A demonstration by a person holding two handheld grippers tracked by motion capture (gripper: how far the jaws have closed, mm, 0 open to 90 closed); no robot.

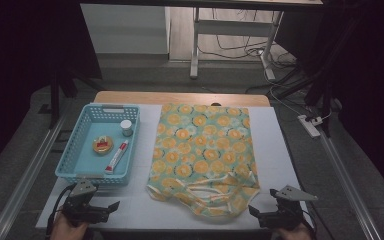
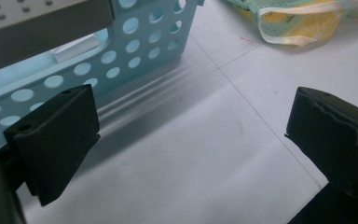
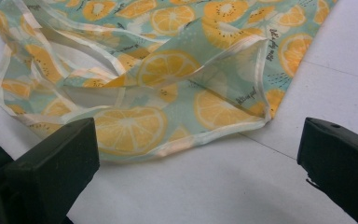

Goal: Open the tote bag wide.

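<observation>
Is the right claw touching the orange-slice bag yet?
Apart. In the right gripper view, bare white table lies between the open right claw and the bag's near edge; nothing sits between the jaws.

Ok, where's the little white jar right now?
High view: the white jar stands in the blue basket, far right corner, beyond the tube, left of the cloth.

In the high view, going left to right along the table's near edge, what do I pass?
Left gripper, jaws open → near wall of the blue basket → rumpled near hem of the orange-print bag → right gripper, jaws open.
</observation>
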